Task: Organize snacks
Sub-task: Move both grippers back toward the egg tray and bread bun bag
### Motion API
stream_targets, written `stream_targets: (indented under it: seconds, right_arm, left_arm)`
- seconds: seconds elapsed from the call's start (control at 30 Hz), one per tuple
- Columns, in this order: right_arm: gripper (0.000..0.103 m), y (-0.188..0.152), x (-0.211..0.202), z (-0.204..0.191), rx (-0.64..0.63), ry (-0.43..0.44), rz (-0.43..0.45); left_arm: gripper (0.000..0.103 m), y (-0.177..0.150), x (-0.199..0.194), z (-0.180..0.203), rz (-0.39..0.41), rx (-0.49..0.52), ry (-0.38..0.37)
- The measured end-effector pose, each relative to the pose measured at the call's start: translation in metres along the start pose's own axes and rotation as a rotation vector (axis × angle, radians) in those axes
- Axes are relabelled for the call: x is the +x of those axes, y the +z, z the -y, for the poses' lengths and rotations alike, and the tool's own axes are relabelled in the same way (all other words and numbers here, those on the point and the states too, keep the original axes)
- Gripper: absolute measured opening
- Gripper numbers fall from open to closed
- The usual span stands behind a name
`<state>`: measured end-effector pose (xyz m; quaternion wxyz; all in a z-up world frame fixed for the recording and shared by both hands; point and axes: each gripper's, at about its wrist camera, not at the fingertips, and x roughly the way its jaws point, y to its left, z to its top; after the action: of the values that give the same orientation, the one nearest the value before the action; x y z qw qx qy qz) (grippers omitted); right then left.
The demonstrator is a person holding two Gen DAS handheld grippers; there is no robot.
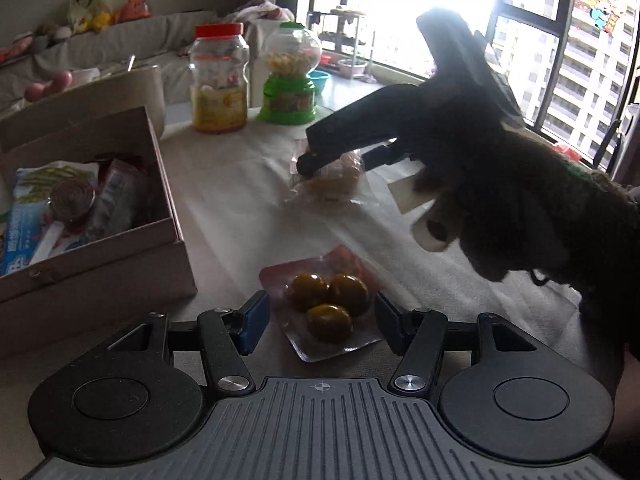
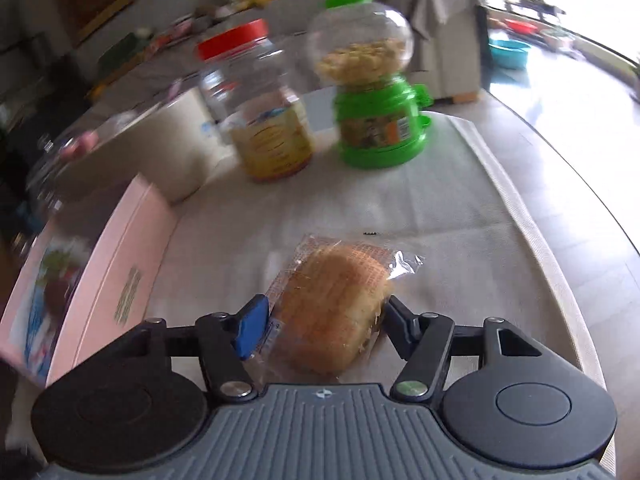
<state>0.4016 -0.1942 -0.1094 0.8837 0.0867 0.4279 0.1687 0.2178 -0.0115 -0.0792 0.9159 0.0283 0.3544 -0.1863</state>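
In the left wrist view, a clear packet of three dark round eggs [image 1: 326,304] lies on the white cloth between the fingers of my open left gripper [image 1: 320,316]. Further off, my right gripper [image 1: 320,162] reaches over a wrapped bread bun [image 1: 332,180]. In the right wrist view, the bun in its clear wrapper [image 2: 334,304] lies between the fingers of my right gripper [image 2: 320,324], which stand at its two sides; I cannot tell whether they press it. A pink box [image 1: 92,248] with several snack packs stands at the left; it also shows in the right wrist view [image 2: 100,280].
A red-lidded clear jar [image 2: 264,112] and a green candy dispenser [image 2: 372,96] stand at the back of the table. A white container [image 2: 160,148] stands behind the box. The table's right edge [image 2: 568,240] runs along a bright window side.
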Motion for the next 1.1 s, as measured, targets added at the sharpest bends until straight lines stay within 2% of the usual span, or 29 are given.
stream_targets:
  seconds: [0.17,0.27,0.4,0.57,0.67,0.73,0.8,0.9,1.0,1.1]
  right_arm:
    - [0.06,-0.037,-0.047,-0.007,-0.141,0.039,-0.011]
    - [0.06,-0.057,-0.071,-0.007,-0.189,0.049,-0.012]
    - [0.06,-0.081,-0.095,0.002,-0.172,0.061,-0.019]
    - [0.061,-0.1,-0.102,0.014,-0.099,0.076,-0.007]
    - [0.071,-0.104,-0.1,0.019,-0.05,0.051,0.034]
    - [0.081,-0.108,-0.098,0.017,-0.048,-0.003,0.078]
    - [0.087,-0.114,-0.096,0.017,-0.042,-0.048,0.115]
    - [0.088,-0.117,-0.098,0.017,-0.038,-0.057,0.135]
    - [0.09,-0.116,-0.097,0.02,-0.023,-0.049,0.132]
    - [0.09,-0.117,-0.096,0.018,-0.029,-0.054,0.136]
  left_arm:
    - [0.063,-0.001,0.003,-0.001,-0.009,-0.022,0.003]
    - [0.063,0.0,0.007,0.001,-0.018,-0.043,-0.02]
    - [0.063,-0.004,0.005,0.009,-0.029,-0.038,-0.055]
    - [0.063,-0.008,-0.004,0.017,-0.057,-0.037,-0.114]
    - [0.063,-0.009,-0.005,0.023,-0.053,-0.022,-0.079]
    - [0.063,-0.008,-0.002,0.026,-0.049,-0.002,-0.023]
    - [0.066,-0.009,-0.002,0.027,-0.037,0.02,0.041]
    - [0.066,-0.008,-0.003,0.02,-0.032,0.017,0.12]
    - [0.062,-0.008,-0.009,0.013,-0.023,-0.019,0.124]
    - [0.062,-0.008,-0.019,0.008,-0.011,-0.053,0.037]
